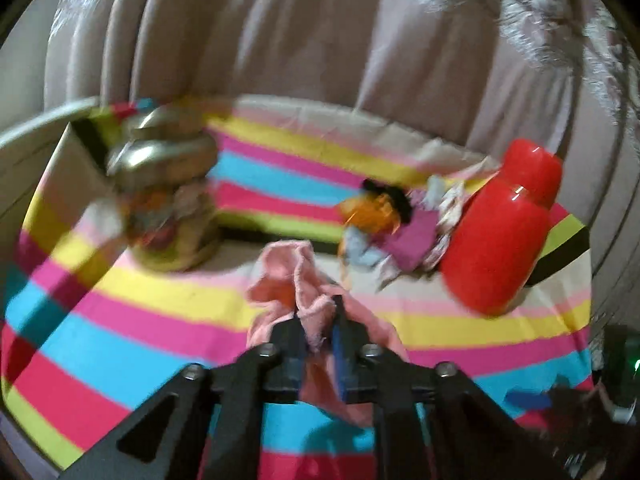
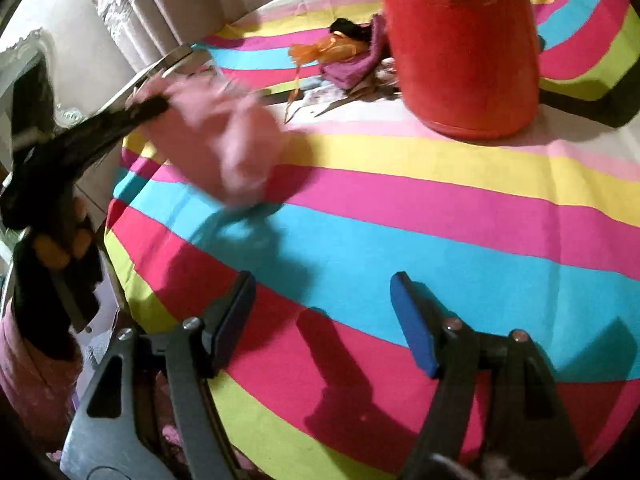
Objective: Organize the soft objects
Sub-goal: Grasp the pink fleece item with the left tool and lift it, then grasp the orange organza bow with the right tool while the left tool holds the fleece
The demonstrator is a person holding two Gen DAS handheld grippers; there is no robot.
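Pinching a crumpled pink terry cloth (image 1: 308, 280) in my left claw (image 1: 316, 308); right claw (image 2: 324, 320) spread, idle. Beyond it, a jumble of small fabric scraps (image 1: 392, 228) still needs sorting.

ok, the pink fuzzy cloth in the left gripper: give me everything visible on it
The pink fuzzy cloth looks like soft terry or fleece, crumpled into loose folds with no clear shape. The left gripper is shut on a bunched fold, its fingers pressing from both sides. In the right wrist view the cloth hangs as a blurred clump above the striped tablecloth, casting a shadow; whether its lowest fold touches the tablecloth is unclear.
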